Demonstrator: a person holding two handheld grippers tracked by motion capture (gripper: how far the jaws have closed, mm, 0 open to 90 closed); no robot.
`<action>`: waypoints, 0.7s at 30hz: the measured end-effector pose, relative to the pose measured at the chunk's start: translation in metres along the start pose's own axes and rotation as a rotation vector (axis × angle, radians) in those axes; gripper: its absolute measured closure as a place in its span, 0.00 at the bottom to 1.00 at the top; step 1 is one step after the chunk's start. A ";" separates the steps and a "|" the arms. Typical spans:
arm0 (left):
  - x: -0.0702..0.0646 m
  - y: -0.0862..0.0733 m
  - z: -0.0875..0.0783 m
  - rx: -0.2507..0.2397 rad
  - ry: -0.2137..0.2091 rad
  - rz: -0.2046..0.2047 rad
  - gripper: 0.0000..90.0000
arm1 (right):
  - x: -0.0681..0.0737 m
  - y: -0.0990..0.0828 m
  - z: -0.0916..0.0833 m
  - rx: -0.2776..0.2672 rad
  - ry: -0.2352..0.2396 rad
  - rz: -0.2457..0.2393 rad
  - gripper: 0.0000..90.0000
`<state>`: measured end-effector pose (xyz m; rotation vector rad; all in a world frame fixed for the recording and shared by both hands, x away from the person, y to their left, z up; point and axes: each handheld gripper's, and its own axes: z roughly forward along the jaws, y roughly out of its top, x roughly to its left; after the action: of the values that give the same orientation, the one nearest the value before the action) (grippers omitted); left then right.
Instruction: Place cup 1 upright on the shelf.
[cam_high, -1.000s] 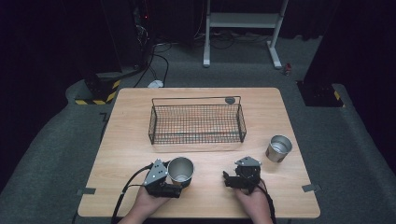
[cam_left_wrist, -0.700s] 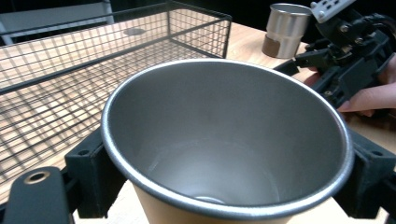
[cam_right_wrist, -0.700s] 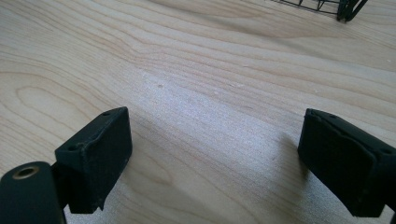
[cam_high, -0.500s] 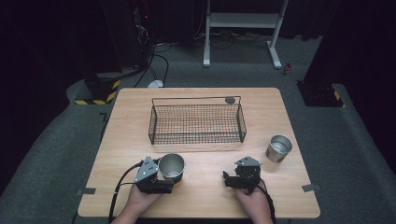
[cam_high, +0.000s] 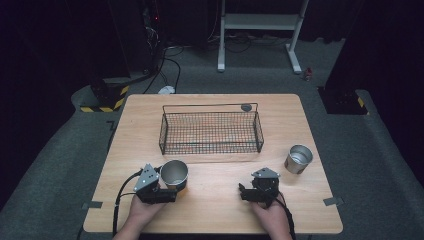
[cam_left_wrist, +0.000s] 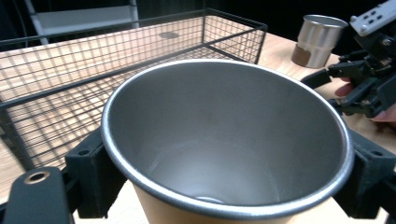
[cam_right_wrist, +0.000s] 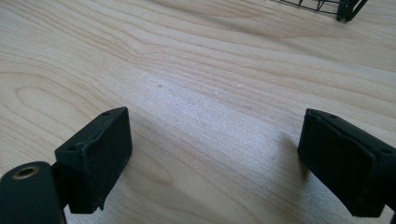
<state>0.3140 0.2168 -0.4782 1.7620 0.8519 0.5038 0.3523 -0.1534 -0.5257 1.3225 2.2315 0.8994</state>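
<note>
Just behind the clamped cup (cam_high: 174, 173) — apparently untouched — wire basket (cam_high: 210, 131).

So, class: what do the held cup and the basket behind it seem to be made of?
Cup: probably brushed steel, grey with a dull sheen and a rolled rim. Basket: thin dark wire, likely coated metal, since it forms an open grid you can see through.

A silver-grey steel cup (cam_high: 174, 173) with a tan lower band, a second silver cup (cam_high: 298, 158) whose base looks brownish, a black wire-grid basket (cam_high: 210, 132), black claws, pale wood-grain bench (cam_high: 215, 210).
</note>
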 end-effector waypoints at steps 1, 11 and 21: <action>0.001 0.000 -0.001 -0.002 0.004 -0.004 0.15 | 0.000 0.000 0.000 0.000 0.000 0.000 0.11; 0.020 -0.001 -0.012 -0.024 0.059 -0.052 0.15 | 0.000 0.000 0.000 0.000 0.000 0.002 0.11; 0.023 -0.001 -0.015 -0.029 0.075 -0.060 0.15 | 0.000 0.000 0.000 0.000 0.000 0.001 0.11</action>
<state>0.3182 0.2437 -0.4758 1.6950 0.9428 0.5422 0.3523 -0.1533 -0.5256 1.3245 2.2314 0.8998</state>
